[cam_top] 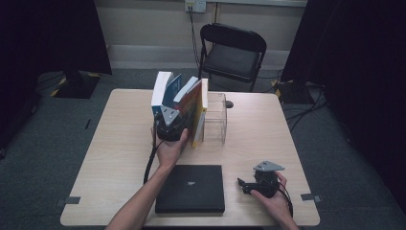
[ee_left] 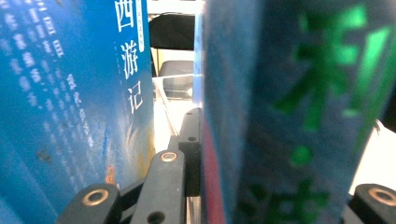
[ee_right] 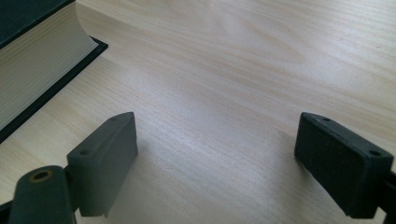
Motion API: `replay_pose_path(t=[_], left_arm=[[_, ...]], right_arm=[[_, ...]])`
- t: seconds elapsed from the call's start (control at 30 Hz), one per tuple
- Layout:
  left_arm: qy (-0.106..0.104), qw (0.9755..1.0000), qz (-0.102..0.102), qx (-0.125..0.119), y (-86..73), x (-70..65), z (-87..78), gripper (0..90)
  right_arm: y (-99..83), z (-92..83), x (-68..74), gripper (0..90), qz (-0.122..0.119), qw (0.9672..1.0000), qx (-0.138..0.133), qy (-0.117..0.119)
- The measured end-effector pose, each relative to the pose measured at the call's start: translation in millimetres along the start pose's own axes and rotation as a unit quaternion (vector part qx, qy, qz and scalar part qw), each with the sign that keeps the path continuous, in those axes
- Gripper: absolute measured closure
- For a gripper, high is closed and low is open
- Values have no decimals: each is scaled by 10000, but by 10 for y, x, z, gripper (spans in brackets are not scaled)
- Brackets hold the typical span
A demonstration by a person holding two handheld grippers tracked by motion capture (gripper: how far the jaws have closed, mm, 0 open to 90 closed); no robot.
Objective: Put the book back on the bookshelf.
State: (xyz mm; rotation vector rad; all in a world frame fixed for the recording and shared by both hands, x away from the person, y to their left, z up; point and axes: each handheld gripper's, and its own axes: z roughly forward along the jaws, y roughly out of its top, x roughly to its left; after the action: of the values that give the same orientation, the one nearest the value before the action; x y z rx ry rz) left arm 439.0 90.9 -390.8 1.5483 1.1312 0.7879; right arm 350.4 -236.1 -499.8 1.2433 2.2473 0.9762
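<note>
Several books stand in a leaning row [cam_top: 179, 96] at the table's far middle, beside a clear plastic holder [cam_top: 216, 117]. My left gripper [cam_top: 170, 123] reaches into the row from the near side. In the left gripper view its jaws are shut on a dark blue book with green characters [ee_left: 289, 116]. A bright blue book with white characters [ee_left: 70, 93] stands just to its left. My right gripper [cam_top: 245, 184] rests low at the table's near right, and its jaws [ee_right: 217, 149] stand open over bare wood.
A thick black book [cam_top: 191, 188] lies flat at the near edge, left of my right gripper, with its page edge [ee_right: 32, 70] close by. A yellow book [cam_top: 198, 117] leans against the holder. A black folding chair [cam_top: 232, 52] stands behind the table [cam_top: 119, 143].
</note>
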Motion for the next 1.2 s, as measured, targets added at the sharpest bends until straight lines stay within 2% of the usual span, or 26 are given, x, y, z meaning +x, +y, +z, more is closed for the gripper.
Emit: replay_pose_path(t=[0.23, 0.43, 0.53, 0.6, 0.67, 0.73, 0.93, 1.07, 1.13, 1.2], left_arm=[[-104, 9998, -98, 129, -24, 67, -69, 736], [-228, 9997, -48, 123, -8, 66, -216, 716], [-230, 9996, 72, 128, -30, 56, -272, 720], [-270, 9996, -49, 120, -33, 65, -305, 710], [-296, 9994, -6, 183, -14, 62, -341, 690], [-284, 9993, 122, 231, -2, 47, -371, 687], [-438, 9986, 72, 302, 54, 39, -455, 655], [-506, 9980, 142, 363, 121, 22, -500, 643], [-546, 9972, 166, 479, 176, 21, -522, 644], [-629, 9958, 107, 651, 222, 42, -527, 639]], right_arm=[[0, 0, 0, 130, 0, 10000, 0, -1], [0, 0, 1, 130, 1, 10000, -1, -5], [1, 1, 1, 130, 3, 10000, 0, -5], [1, 1, 1, 130, 4, 10000, 1, -6], [1, 2, 3, 130, 13, 10000, -3, -14], [1, 2, 4, 130, 14, 10000, 0, -17], [2, 3, 7, 130, 28, 10000, 1, -21], [4, 5, 11, 130, 29, 10000, 2, -32], [5, 5, 13, 130, 35, 10000, 4, -32], [5, 5, 13, 130, 34, 10000, 4, -32]])
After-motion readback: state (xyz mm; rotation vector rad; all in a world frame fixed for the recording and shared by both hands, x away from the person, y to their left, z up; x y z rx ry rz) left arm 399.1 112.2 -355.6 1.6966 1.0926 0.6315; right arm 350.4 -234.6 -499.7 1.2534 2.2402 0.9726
